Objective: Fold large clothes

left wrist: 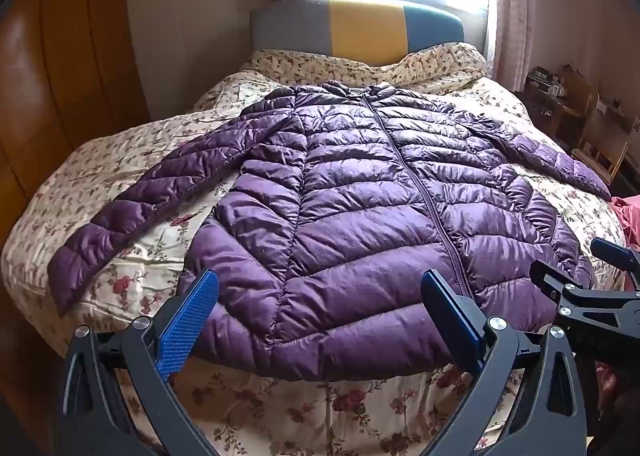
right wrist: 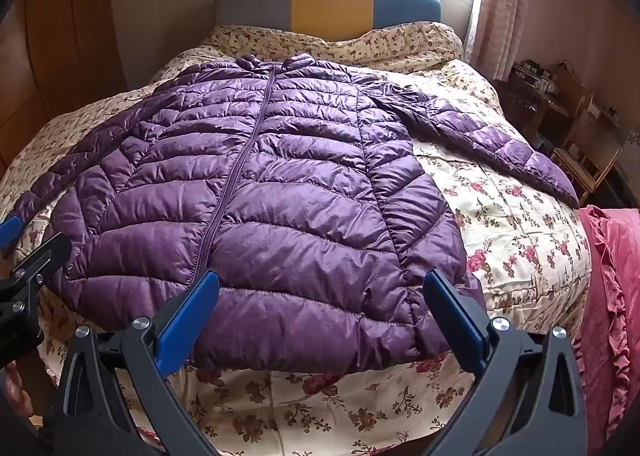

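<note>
A purple quilted down jacket (left wrist: pixel 352 191) lies flat and zipped on the floral bed, collar toward the headboard, both sleeves spread out to the sides. It also shows in the right wrist view (right wrist: pixel 280 183). My left gripper (left wrist: pixel 320 284) is open, its blue pads hovering over the left half of the hem. My right gripper (right wrist: pixel 322 282) is open over the right half of the hem. Neither holds anything. The right gripper shows at the right edge of the left wrist view (left wrist: pixel 580 268).
A floral quilt (left wrist: pixel 120 183) covers the bed. The headboard (left wrist: pixel 360 27) and a bright window stand at the far end. A wooden wardrobe (left wrist: pixel 48 75) is on the left. A wooden chair (right wrist: pixel 580 151) and a red cloth (right wrist: pixel 612 296) are on the right.
</note>
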